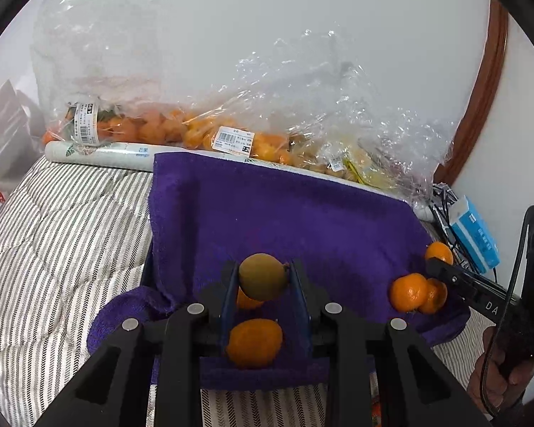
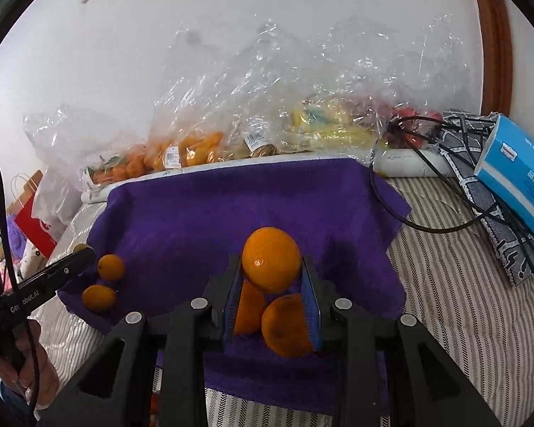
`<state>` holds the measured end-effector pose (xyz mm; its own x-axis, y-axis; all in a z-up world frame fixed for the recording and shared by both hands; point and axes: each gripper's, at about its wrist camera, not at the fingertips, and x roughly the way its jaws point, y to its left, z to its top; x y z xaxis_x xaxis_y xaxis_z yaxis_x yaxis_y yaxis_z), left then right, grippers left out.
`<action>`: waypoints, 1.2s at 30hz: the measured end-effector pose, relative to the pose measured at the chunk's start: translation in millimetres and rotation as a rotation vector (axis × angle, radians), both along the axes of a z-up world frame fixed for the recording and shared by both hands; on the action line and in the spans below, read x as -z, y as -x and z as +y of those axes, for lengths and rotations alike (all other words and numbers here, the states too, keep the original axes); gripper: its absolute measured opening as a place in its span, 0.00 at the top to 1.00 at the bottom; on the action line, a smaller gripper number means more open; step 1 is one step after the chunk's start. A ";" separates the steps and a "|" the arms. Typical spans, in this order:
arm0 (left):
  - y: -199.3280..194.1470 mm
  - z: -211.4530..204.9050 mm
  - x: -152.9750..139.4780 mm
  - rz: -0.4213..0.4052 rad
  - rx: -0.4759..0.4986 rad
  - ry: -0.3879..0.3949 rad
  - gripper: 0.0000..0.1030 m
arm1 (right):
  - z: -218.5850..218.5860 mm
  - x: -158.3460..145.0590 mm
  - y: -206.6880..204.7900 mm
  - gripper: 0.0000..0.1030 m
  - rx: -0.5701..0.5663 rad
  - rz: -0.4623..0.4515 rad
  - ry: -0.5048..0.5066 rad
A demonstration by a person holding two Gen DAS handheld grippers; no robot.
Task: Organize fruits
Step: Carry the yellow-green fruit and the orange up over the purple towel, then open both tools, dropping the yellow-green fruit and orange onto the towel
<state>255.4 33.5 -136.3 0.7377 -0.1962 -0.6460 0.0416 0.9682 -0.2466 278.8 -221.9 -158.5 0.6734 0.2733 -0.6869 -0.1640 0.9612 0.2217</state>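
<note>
My left gripper (image 1: 263, 277) is shut on a small greenish-yellow fruit (image 1: 262, 277) and holds it above the purple towel (image 1: 284, 213). Two small orange fruits (image 1: 254, 342) lie on the towel under it. My right gripper (image 2: 271, 267) is shut on a round orange mandarin (image 2: 271, 259) above the same towel (image 2: 231, 210). Two mandarins (image 2: 287, 323) lie below it. In the left wrist view the right gripper (image 1: 441, 265) comes in from the right beside two mandarins (image 1: 409, 291). In the right wrist view the left gripper (image 2: 80, 254) comes in from the left.
Clear plastic bags of oranges (image 1: 167, 128) and other fruit (image 2: 324, 128) lie along the wall behind the towel, with a white paper roll (image 1: 99, 154). A blue tissue box (image 2: 516, 174) and black cables (image 2: 427, 163) lie at the right on the striped bedding (image 1: 60, 227).
</note>
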 end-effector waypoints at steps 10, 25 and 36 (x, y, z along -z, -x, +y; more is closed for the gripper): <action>-2.8 -3.0 4.3 0.017 0.014 -0.003 0.73 | 2.1 5.2 -2.2 0.69 0.001 0.013 -0.002; -3.0 -7.5 6.0 0.016 0.048 -0.023 0.73 | 2.1 4.7 -2.7 0.69 0.000 0.008 0.001; -3.8 -6.2 6.0 0.018 0.054 -0.016 0.73 | 4.4 3.6 -1.1 0.69 -0.007 0.003 0.006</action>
<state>259.2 27.2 -142.3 0.7148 -0.2249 -0.6622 0.0894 0.9685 -0.2324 279.9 -217.4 -162.1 0.6696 0.2742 -0.6903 -0.1706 0.9613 0.2163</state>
